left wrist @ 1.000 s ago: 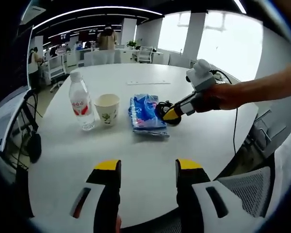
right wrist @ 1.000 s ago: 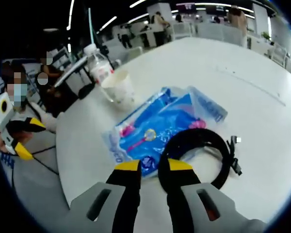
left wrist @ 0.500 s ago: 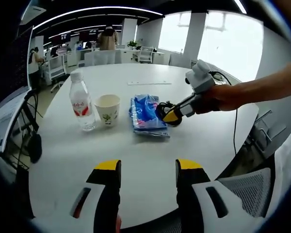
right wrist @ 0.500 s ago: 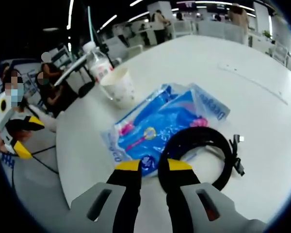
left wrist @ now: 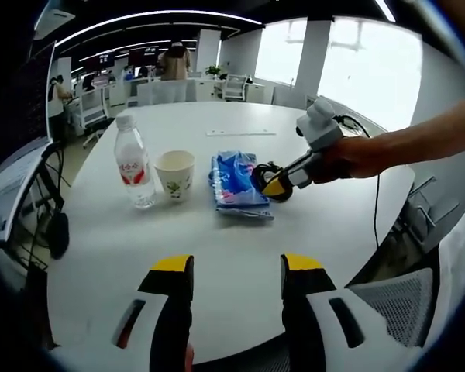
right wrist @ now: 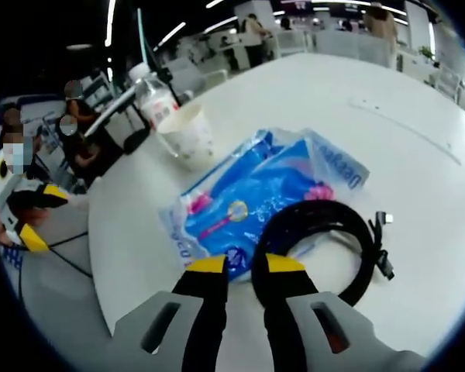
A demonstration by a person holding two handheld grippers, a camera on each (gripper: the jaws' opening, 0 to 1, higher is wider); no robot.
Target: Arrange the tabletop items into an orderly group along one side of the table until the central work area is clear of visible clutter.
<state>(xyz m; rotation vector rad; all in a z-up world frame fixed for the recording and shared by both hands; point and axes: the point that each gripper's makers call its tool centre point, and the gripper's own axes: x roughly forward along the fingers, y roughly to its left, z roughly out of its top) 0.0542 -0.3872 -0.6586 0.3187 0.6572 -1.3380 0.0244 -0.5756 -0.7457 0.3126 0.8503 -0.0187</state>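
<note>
In the left gripper view, the left gripper (left wrist: 236,267) hung released over the near edge of the white counter (left wrist: 217,248), its fingers (left wrist: 170,267) apart with nothing between them. Farther off stood a water bottle (left wrist: 132,163), a paper cup (left wrist: 175,174) just beside it, then a blue packet (left wrist: 236,182), all in one row. The right gripper (left wrist: 273,184), held in a hand (left wrist: 349,155), met a black cable coil (left wrist: 262,177) at the packet's far side.

In the right gripper view, the right gripper (right wrist: 239,267) appeared clenched on the coil's near strand, the coil (right wrist: 325,240) lying partly on the packet (right wrist: 256,205). The cup (right wrist: 187,136) and bottle (right wrist: 155,97) stood beyond.

Judged from this, the row was nearly formed; the coil remained to be settled, and a thin strip (left wrist: 240,132) lay apart farther across the counter.
</note>
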